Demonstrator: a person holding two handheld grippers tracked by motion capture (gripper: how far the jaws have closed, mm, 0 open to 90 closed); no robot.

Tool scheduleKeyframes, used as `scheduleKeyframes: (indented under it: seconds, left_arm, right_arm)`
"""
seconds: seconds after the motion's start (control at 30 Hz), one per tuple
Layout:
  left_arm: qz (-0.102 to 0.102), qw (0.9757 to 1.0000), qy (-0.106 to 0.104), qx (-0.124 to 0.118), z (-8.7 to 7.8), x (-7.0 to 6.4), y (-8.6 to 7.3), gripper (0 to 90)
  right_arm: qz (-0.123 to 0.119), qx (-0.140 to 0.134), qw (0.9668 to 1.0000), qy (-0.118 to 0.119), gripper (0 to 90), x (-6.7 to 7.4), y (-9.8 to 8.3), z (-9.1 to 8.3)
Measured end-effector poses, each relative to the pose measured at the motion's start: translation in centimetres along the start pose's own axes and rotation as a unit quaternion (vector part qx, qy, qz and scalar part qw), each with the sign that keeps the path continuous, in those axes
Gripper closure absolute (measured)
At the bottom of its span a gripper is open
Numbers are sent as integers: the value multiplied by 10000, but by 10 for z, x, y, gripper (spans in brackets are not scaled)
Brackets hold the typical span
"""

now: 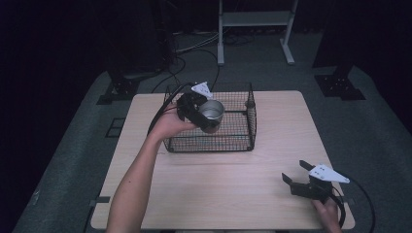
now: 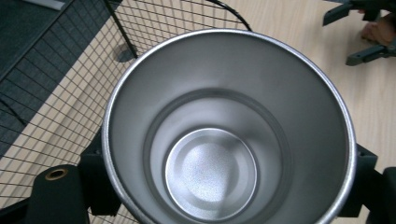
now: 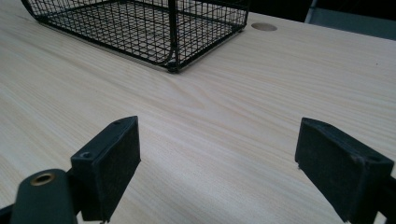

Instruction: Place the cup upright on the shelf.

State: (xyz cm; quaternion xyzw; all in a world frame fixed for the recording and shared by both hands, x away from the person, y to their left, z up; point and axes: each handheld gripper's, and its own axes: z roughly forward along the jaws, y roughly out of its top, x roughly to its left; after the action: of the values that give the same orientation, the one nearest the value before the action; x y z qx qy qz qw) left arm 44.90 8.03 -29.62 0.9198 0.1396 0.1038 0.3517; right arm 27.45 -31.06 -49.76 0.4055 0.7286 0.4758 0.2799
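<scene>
Left gripper [image 1: 204,115] has its jaws clamped across the outside of a round brushed-steel cup [image 1: 212,115], one black pad on each side of the wall, mouth tipped toward the gripper's own camera so the empty bottom [image 2: 211,173] shows. The cup is in the air over the black wire-mesh basket [image 1: 233,141] that sits on the far half of the pale wood table [image 1: 233,194], roughly above the basket's left-middle part and clear of the mesh floor as far as the high view tells. Judged step: cup is being carried in or out of the basket; which way cannot be told from this moment alone. To do it well, the person should keep the squeeze firm, since the wall is smooth and slick and a slack grip likely lets it rotate or slip. Cup should be kept above the top wire of the basket until it is past the rim, as the near wall and the upright handle loop on the right side [image 1: 251,99] are the snag points. If setting down, level the cup first so the base lands flat, then release only once it rests. Right gripper [image 1: 296,172] lies idle near the table's near right corner, jaws spread wide with nothing between them, bare wood under the pads [image 3: 108,163]; it is well apart from the basket and needs no move.
</scene>
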Motion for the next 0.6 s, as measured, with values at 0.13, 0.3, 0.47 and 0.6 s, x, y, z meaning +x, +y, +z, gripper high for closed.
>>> scheduleKeyframes:
  seconds: [0.13, 0.3, 0.47, 0.6]
  left_arm:
    - [-54, 10000, 13, 24, 3, 7, 6, 179]
    - [-105, 9999, 51, 47, 8, 17, 13, 179]
    - [-258, 9996, 100, -18, 13, 26, 11, 179]
    - [-341, 9993, 136, 31, 17, 32, 8, 179]
  right_arm:
    - [7, -6, 10000, 11, 134, 0, 0, 0]
    - [16, -14, 10000, 19, 134, 0, 0, 0]
    - [35, -19, 10000, 34, 134, 0, 0, 0]
    - [27, -17, 10000, 39, 134, 0, 0, 0]
